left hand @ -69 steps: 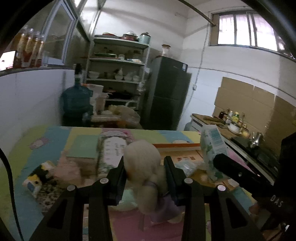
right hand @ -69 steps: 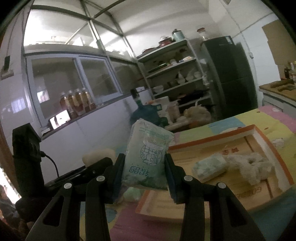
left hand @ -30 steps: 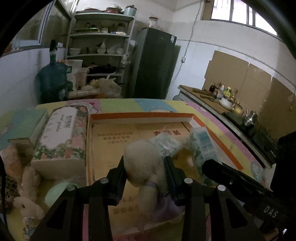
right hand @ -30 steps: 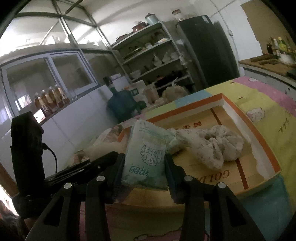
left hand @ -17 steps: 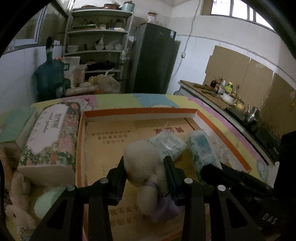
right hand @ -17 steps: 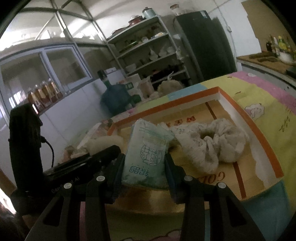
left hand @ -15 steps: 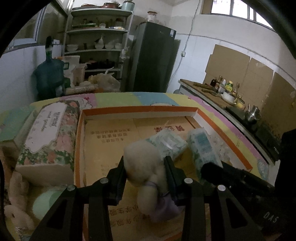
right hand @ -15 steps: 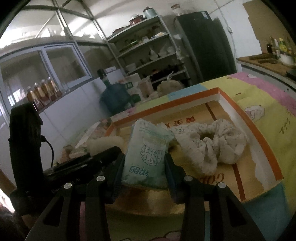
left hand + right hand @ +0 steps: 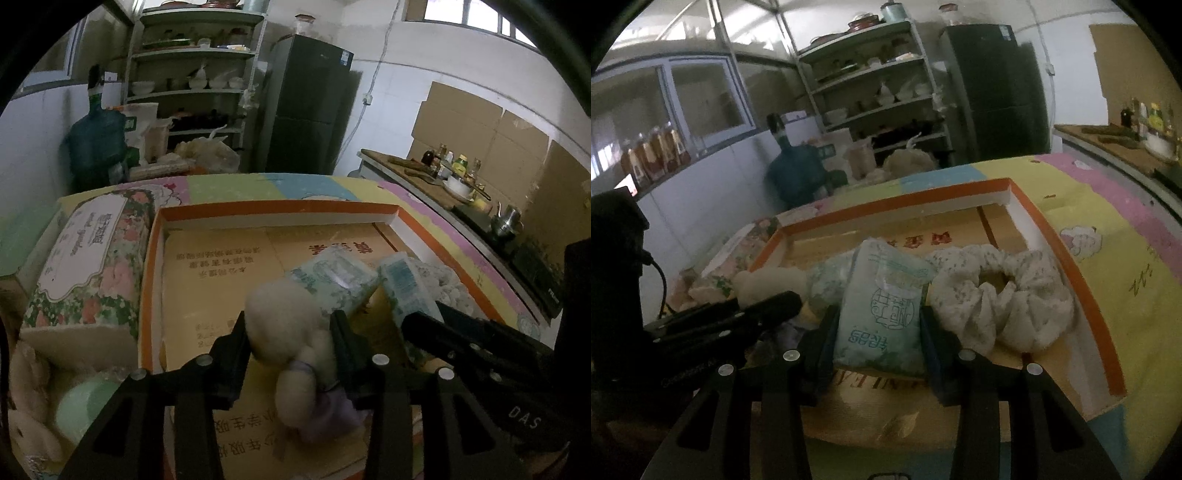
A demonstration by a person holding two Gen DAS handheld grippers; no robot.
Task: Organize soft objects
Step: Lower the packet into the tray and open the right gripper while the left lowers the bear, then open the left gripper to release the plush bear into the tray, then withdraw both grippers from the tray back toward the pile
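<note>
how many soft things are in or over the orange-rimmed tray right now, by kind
tissue packs: 2
plush toys: 1
fabric scrunchies: 1
total: 4

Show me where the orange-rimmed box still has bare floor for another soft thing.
Free: the box floor along its left wall, back to the far orange rim, beside the floral tissue box. Crowded: the right half, with the tissue packs, the scrunchie, the plush toy in the opening left claw and the opening right claw.
</note>
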